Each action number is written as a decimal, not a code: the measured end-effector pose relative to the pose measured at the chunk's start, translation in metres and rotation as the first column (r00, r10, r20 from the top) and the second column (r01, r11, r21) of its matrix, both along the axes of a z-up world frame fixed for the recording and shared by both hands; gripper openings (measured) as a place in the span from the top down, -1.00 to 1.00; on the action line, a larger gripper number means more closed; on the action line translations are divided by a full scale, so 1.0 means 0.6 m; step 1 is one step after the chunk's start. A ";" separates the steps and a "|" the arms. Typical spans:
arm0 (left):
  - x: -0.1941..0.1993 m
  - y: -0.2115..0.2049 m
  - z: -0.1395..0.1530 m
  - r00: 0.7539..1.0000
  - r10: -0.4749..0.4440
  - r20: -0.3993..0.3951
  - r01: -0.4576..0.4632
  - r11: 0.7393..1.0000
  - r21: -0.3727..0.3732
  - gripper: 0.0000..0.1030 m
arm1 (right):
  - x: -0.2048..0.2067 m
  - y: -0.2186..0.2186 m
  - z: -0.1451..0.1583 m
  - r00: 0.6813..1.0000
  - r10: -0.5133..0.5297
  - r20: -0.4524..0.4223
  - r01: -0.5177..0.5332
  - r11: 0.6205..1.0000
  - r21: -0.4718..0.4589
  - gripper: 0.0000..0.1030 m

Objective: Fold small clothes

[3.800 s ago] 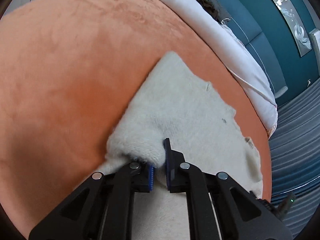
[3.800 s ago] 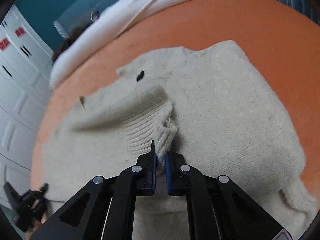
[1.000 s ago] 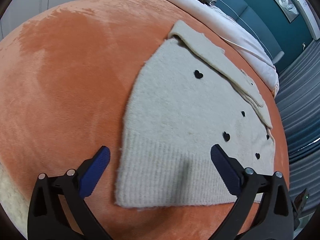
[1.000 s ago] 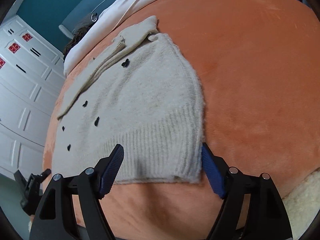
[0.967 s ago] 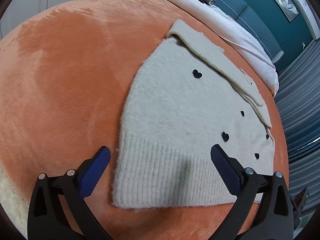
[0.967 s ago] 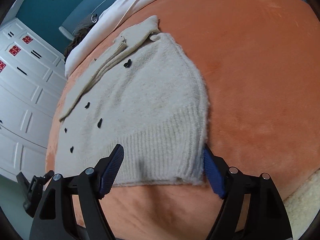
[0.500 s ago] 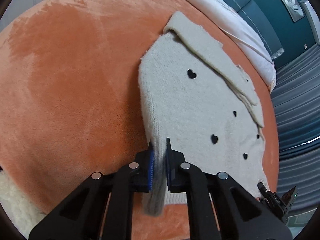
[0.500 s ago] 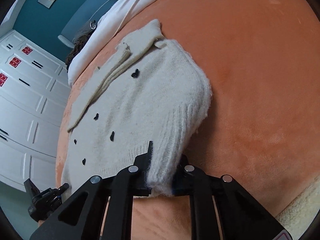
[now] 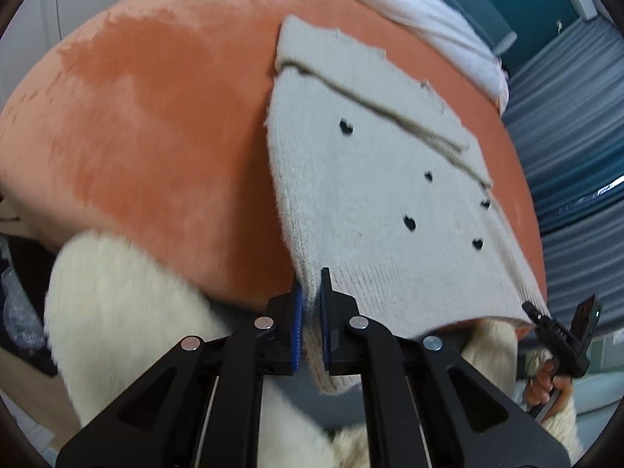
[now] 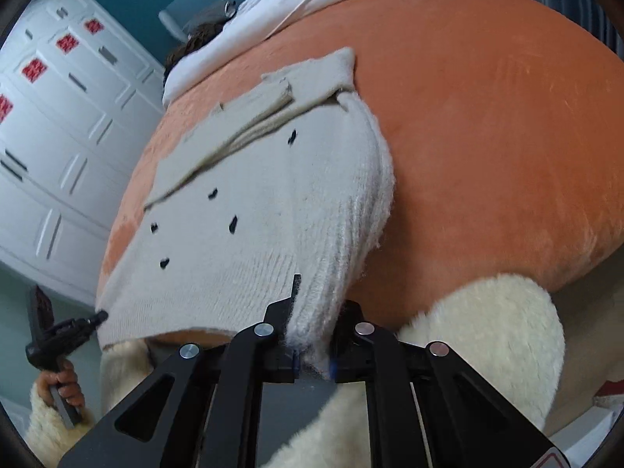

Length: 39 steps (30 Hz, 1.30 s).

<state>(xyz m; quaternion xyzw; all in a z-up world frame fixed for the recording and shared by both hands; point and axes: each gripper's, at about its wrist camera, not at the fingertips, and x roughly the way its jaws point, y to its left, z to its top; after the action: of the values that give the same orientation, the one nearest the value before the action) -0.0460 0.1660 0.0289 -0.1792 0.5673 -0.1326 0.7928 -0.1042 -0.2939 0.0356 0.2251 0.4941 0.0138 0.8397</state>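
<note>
A small cream knit sweater [image 9: 374, 195] with black heart spots lies on an orange plush surface [image 9: 156, 117], its sleeves folded across the far end. My left gripper [image 9: 310, 304] is shut on the ribbed hem's left corner and holds it lifted. My right gripper [image 10: 314, 319] is shut on the hem's right corner of the sweater [image 10: 273, 202], bunched between the jaws. The hem hangs off the surface's near edge between both grippers. The right gripper also shows at the lower right in the left wrist view [image 9: 561, 335], the left gripper at the lower left in the right wrist view [image 10: 58, 335].
Fluffy cream sleeves [image 9: 128, 319] of the person fill the foreground, also in the right wrist view [image 10: 479, 343]. A white quilt [image 9: 409, 4] lies along the far edge of the orange surface [image 10: 507, 117]. White cabinet doors [image 10: 50, 124] stand to the left.
Both grippers, wide open a second ago, closed on the hem corners and have pulled the hem back toward me and up, past the near edge of the orange surface.
</note>
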 end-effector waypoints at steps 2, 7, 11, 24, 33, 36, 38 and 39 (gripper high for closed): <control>-0.045 -0.002 -0.006 0.998 -0.047 -0.049 0.048 0.999 0.017 0.88 | -0.042 0.026 -0.007 0.992 0.102 -0.069 -0.107 0.992 -0.065 0.83; -0.133 0.005 0.016 0.977 -0.141 -0.162 0.143 0.990 0.000 0.91 | -0.145 0.058 0.018 0.947 0.286 -0.143 -0.296 0.954 -0.050 0.83; -0.080 0.017 0.124 0.992 -0.126 -0.003 0.126 0.992 0.002 0.92 | -0.128 0.021 0.117 0.968 0.247 0.040 -0.248 0.968 0.028 0.84; 0.304 -0.036 0.045 0.951 0.083 0.299 -0.132 0.980 0.149 0.22 | 0.219 -0.084 0.028 0.860 -0.390 0.329 0.355 0.921 0.163 0.19; 0.337 -0.062 -0.022 0.959 -0.018 0.284 -0.029 0.987 0.160 -0.62 | 0.216 -0.059 -0.036 0.929 -0.272 0.250 0.299 0.951 -0.078 -0.15; 0.384 -0.096 -0.055 0.974 -0.079 0.211 0.049 0.988 0.144 -0.62 | 0.247 -0.075 -0.048 0.930 -0.295 0.221 0.315 0.947 -0.058 -0.15; 0.410 -0.120 -0.077 0.981 -0.110 0.159 0.087 0.985 0.149 -0.60 | 0.274 -0.078 -0.063 0.940 -0.283 0.189 0.300 0.951 -0.070 -0.16; 0.417 -0.127 -0.086 0.983 -0.114 0.141 0.092 0.983 0.157 -0.56 | 0.281 -0.076 -0.069 0.946 -0.273 0.172 0.290 0.954 -0.080 -0.17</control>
<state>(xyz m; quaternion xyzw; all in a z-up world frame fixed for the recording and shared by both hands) 0.2045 0.0898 -0.0230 -0.0789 0.5233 -0.1434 0.8363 0.0646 -0.3398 -0.0056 0.2476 0.3884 -0.1141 0.8802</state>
